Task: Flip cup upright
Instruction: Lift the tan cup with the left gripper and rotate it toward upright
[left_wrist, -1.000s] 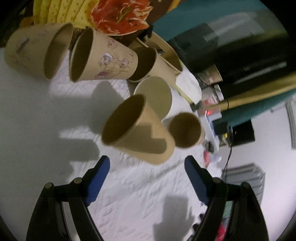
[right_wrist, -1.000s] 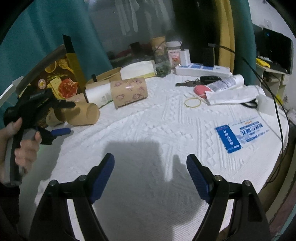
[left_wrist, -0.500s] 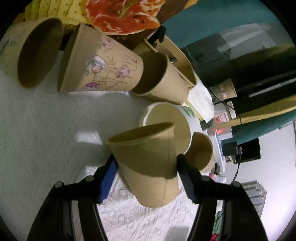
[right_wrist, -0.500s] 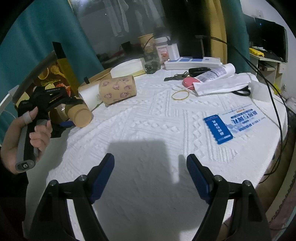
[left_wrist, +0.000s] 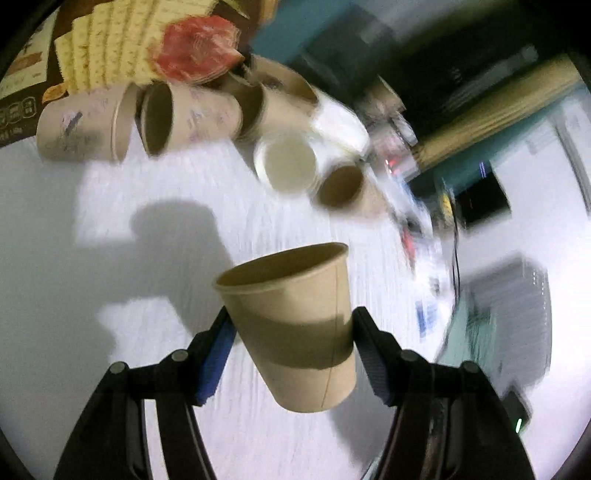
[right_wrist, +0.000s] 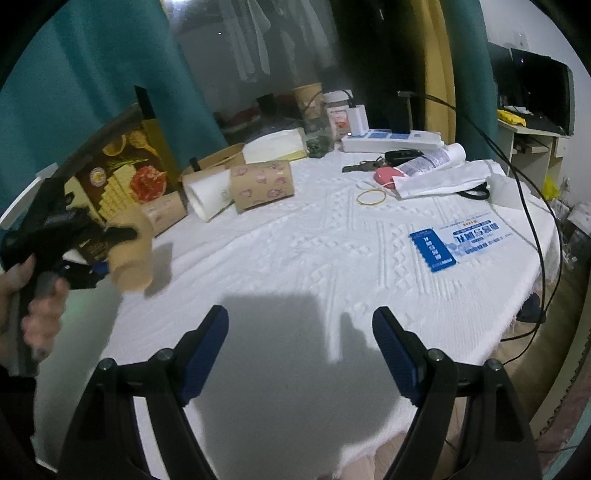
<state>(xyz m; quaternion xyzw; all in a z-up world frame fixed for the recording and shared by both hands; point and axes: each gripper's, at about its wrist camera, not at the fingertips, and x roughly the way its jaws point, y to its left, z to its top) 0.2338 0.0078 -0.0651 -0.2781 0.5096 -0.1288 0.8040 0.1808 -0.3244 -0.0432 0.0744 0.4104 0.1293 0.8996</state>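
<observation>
Brown kraft paper is what we see first: a plain paper cup (left_wrist: 295, 325) pinched between the blue pads (left_wrist: 216, 360) of our left gripper (left_wrist: 291, 354), the tongs narrowed onto its wall about halfway down. It hangs clear of the white textured tablecloth (left_wrist: 92, 369), mouth up and tipped a little away from us, its rim nearer the top of the left wrist view and its base toward the lens. From the right wrist camera the same cup (right_wrist: 131, 254) appears at the left edge, blurred, held just above the cloth (right_wrist: 314, 251) in the black left gripper (right_wrist: 110, 254) with our left hand (right_wrist: 37, 317) wrapped round the handle; its shadow falls on the cloth beside it.

Our right gripper (right_wrist: 300, 354) hovers over the near edge of the table with its tongs wide apart and nothing between them.

Behind the lifted cup a cluster of other paper cups lies on its side: two printed ones (left_wrist: 184, 114) with mouths toward us, a white cup (left_wrist: 288, 162), and a small brown one (left_wrist: 340, 184). A snack box (right_wrist: 125, 177) printed with crackers stands behind them. Farther right on the cloth we see a floral-printed cup (right_wrist: 262, 184) lying on its side, a yellow rubber band (right_wrist: 371, 195), a blue and white leaflet (right_wrist: 461, 240), a white power strip (right_wrist: 391, 138), and keys (right_wrist: 364, 166) near a pink object (right_wrist: 386, 173).
</observation>
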